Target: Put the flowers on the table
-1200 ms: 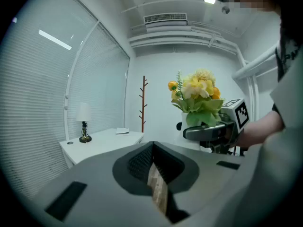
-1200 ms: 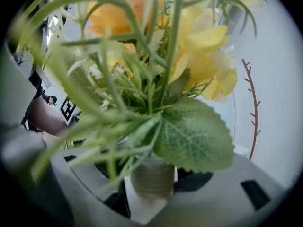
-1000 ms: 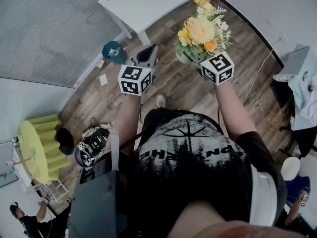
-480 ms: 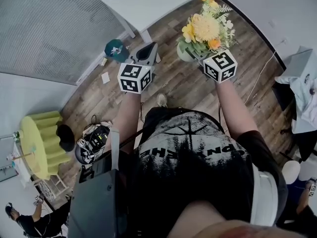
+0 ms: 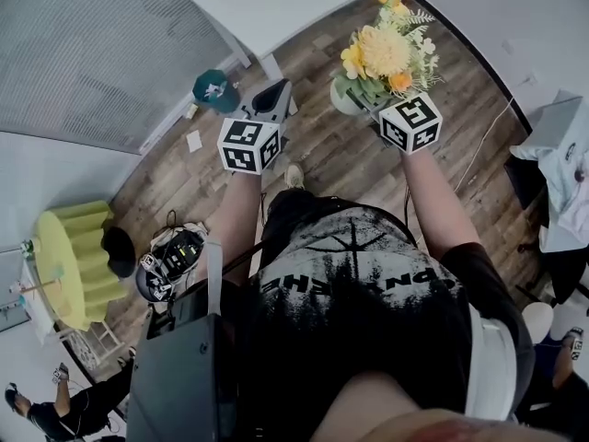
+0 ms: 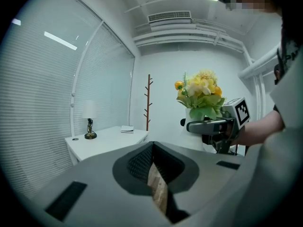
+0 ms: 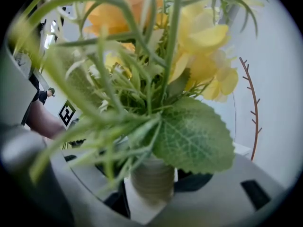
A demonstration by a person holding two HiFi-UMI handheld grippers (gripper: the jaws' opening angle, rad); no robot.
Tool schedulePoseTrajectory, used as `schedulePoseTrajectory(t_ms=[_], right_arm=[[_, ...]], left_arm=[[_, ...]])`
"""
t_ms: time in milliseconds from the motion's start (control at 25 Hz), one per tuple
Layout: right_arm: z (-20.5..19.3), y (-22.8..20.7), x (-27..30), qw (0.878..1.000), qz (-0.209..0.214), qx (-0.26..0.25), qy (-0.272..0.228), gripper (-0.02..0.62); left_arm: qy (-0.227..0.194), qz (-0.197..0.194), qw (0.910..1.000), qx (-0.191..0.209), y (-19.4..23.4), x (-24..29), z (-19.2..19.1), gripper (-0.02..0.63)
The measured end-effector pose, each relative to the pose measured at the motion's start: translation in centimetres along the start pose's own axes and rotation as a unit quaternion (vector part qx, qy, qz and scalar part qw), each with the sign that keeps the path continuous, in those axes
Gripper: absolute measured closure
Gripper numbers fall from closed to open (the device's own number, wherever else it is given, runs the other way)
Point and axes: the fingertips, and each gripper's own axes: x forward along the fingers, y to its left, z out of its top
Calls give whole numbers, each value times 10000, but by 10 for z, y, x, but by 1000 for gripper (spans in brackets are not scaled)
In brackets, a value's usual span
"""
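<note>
Left claw [image 5: 270, 101], nearest, is pressed together on nothing and idle. Right claw [image 7: 151, 183] is pinching the ribbed vase [image 7: 152, 176] low down. The flowers [image 5: 382, 52] ride in the air above the wood floor [image 5: 340, 164], upper right of the head view, well apart from the white surface [image 5: 276, 3] at top centre.

The danger, I'd say, is a top-heavy bunch on a narrow grip, so any tilt could swing it or let it slip. Leaves [image 7: 194, 141] crowd the right claw's view, so the base might clip the surface edge.

The bunch stands upright, long axis vertical, blooms up.
</note>
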Motion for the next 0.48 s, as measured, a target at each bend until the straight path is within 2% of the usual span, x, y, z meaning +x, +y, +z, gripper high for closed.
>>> schedulePoseTrajectory(t_ms=[320, 480], right_arm=[[-2, -17, 40, 10000, -31, -54, 74, 342], [7, -32, 80, 9999, -101, -36, 43, 342]], left_arm=[[-49, -110, 9999, 33, 35, 27, 9, 595], [6, -222, 9997, 24, 69, 45, 17, 595]])
